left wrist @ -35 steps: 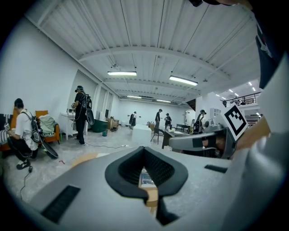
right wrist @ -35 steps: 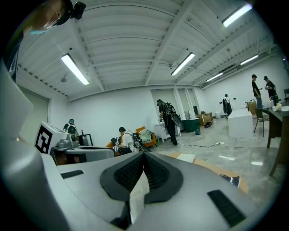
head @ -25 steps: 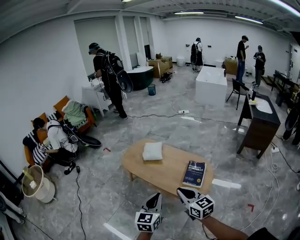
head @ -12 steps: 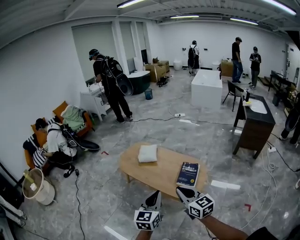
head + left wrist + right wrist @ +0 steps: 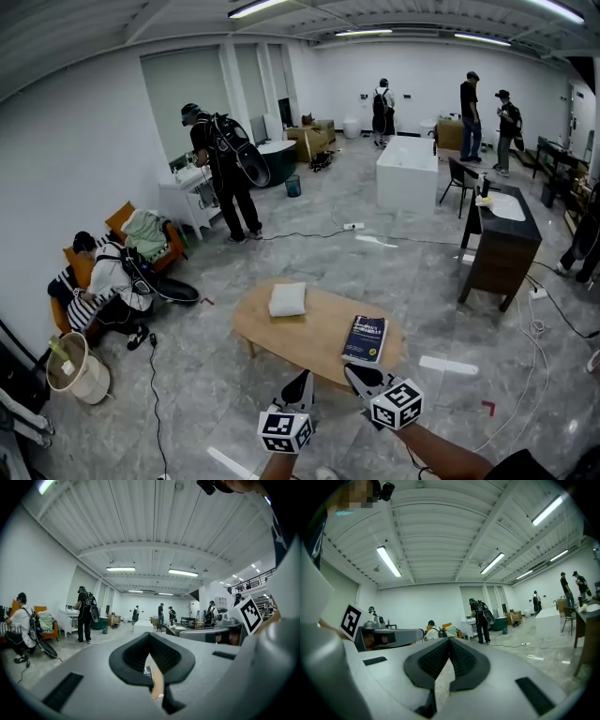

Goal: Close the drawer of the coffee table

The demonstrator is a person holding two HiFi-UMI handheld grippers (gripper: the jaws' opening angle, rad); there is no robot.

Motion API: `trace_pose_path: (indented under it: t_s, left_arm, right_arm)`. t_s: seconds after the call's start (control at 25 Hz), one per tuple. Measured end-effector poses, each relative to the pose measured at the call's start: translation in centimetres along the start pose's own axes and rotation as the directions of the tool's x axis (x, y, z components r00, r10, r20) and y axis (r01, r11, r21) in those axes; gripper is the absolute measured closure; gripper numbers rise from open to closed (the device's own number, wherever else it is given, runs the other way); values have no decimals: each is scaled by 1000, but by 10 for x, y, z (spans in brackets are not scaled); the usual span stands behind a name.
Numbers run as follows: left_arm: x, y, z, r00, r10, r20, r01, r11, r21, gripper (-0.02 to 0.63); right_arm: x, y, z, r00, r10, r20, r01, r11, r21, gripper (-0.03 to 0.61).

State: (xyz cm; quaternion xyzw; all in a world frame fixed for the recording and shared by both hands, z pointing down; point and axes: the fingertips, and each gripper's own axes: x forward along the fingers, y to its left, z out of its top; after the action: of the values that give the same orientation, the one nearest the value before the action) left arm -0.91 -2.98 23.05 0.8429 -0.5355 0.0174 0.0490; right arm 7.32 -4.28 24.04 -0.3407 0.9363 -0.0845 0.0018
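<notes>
- The light wooden oval coffee table (image 5: 319, 330) stands on the grey floor at 12 o'clock, near the two tools but not touching them.
- I cannot see its drawer from up here. It may be on a side that is hidden, so reaching for it blind could hit the table edge.
- The left gripper (image 5: 299, 382) has its dark jaws pressed together with nothing between them. The right gripper (image 5: 355, 376) is clenched and empty too.
- Closed tips make a small pushing spot. They could slip off the drawer front, or push one corner only, and then the drawer may go in crooked and stick.
- The dark blue book (image 5: 365, 338) lies close to the table's near edge, at 1 o'clock. A tool swinging in high could knock it off.
- The white square pillow (image 5: 287, 299) sits further back at 11 o'clock and looks safe.
- The floor looks shiny. A hard push might slide the whole table away instead of shutting the drawer.
</notes>
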Motion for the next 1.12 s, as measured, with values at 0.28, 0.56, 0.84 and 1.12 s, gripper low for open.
trace_pose_path:
  t_s: [0.28,0.56,0.84,1.12]
  left_arm:
    - [-14,-36,6,1000,17,14,-17,1000,17,612]
    - [-24,-69,15,999,41,36,-42,999,32,612]
    - [-30,-101,21,997,60,46,-62,997,42,612]
    - [-38,-122,22,996,69,48,-72,996,54,612]
  right_arm:
    - [-36,3,7,1000,24,21,-24,1000,-5,565]
    - [-66,14,14,996,78,35,-77,997,-30,565]
    - [-96,12,27,993,105,58,-102,993,-52,565]
    - [-116,20,31,989,132,64,-126,988,-87,565]
